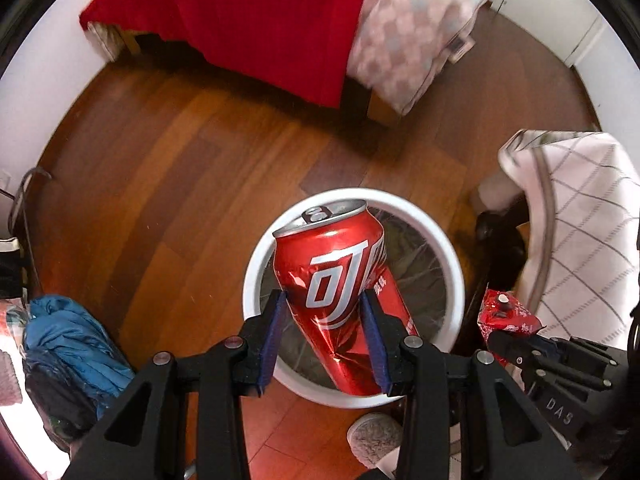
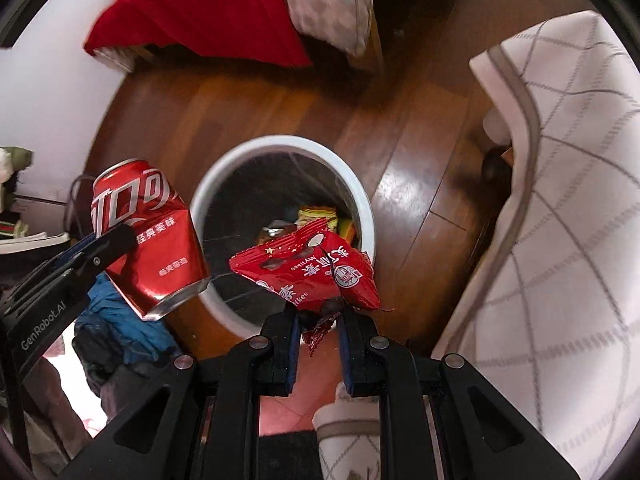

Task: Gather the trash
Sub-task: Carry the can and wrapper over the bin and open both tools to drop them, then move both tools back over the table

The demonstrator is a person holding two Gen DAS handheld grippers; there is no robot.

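The left hand-held gripper (image 1: 326,312) clamps a dented can (image 1: 340,292), the right hand-held gripper (image 2: 318,312) pinches a wrapper (image 2: 308,272), both partly hiding the bin (image 2: 362,200).

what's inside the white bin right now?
The white bin has a dark liner and, at the bottom, yellow and orange snack packaging. The red snack wrapper held by the right gripper covers the rest.

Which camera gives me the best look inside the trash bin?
The right wrist view: the trash bin opens toward it, with wrappers visible inside. In the left wrist view, the red can covers most of the opening, showing mainly the rim.
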